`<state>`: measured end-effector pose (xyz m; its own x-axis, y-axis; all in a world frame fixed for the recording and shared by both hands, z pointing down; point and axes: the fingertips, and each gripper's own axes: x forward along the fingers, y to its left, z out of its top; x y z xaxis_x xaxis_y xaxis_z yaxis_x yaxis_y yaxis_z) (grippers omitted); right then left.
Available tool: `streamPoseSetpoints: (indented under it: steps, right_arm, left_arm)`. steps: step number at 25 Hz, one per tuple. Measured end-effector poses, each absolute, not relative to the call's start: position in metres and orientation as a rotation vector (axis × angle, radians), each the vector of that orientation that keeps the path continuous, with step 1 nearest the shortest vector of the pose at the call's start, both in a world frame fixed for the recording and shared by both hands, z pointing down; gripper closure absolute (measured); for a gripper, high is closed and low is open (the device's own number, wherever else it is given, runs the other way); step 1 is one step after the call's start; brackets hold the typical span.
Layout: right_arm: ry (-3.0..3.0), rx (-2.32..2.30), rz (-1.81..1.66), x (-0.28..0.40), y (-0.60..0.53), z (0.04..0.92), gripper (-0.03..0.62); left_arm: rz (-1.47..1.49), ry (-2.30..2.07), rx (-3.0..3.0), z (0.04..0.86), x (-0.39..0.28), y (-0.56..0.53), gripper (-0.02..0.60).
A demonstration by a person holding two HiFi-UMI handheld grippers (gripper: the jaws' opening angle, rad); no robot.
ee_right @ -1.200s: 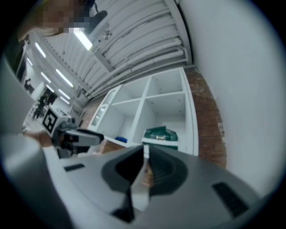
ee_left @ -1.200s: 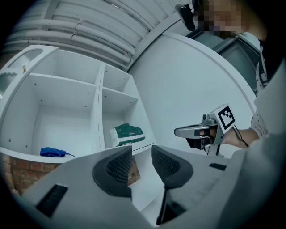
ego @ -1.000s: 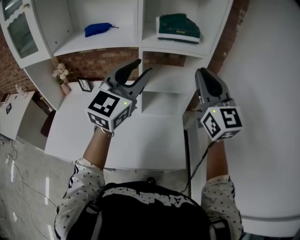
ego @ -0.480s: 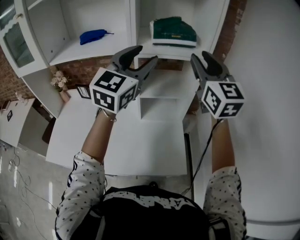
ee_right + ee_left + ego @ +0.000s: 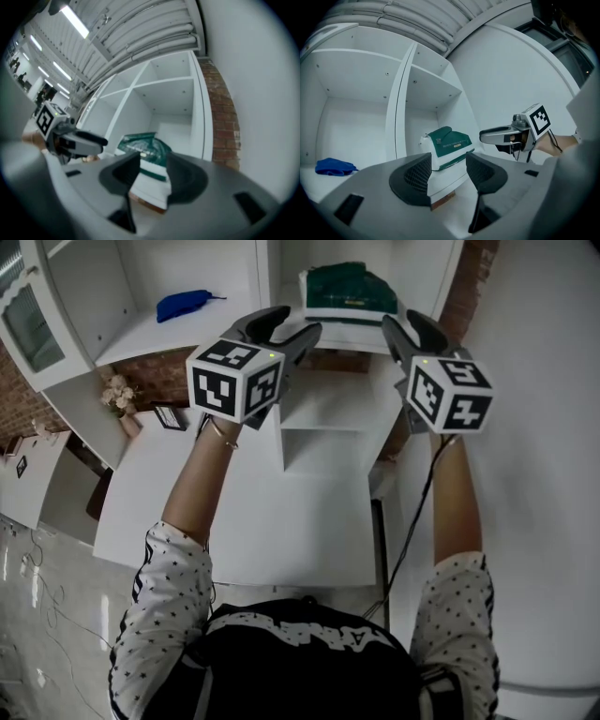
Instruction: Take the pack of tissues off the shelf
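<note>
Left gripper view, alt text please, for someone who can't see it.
The left gripper, fingers just opening and empty, frames a green pack of tissues on a white shelf ahead. The right gripper, also just opening and empty, points toward it from the right. A blue cloth lies far left.

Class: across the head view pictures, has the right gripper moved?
Yes. The grey right gripper rose in frame toward the white shelf bearing the green tissue pack; its jaws have just been opening, empty.
</note>
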<state>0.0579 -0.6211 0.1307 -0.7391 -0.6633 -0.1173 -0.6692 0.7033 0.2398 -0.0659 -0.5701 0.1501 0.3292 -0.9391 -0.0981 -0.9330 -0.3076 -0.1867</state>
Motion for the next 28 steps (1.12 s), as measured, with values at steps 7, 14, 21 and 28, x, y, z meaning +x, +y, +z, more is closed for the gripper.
streamPoseSetpoints:
  steps: [7, 14, 21, 28]
  right_arm:
    - [2.921, -1.165, 0.411, 0.05, -0.641, 0.131, 0.408]
    - [2.95, -1.185, 0.395, 0.046, -0.651, 0.13, 0.399]
    - [2.971, -1.249, 0.394, 0.044, -0.665, 0.129, 0.397]
    - [3.002, -1.299, 0.393, 0.041, -0.675, 0.137, 0.398]
  left_arm:
    - [-0.092, 1.715, -2.379, 0.142, -0.062, -0.582, 0.331]
    - [-0.121, 1.766, -2.38, 0.14, -0.071, -0.595, 0.331]
    - [-0.207, 1.779, -2.369, 0.138, -0.066, -0.607, 0.331]
    - [-0.279, 1.776, -2.373, 0.142, -0.056, -0.616, 0.331]
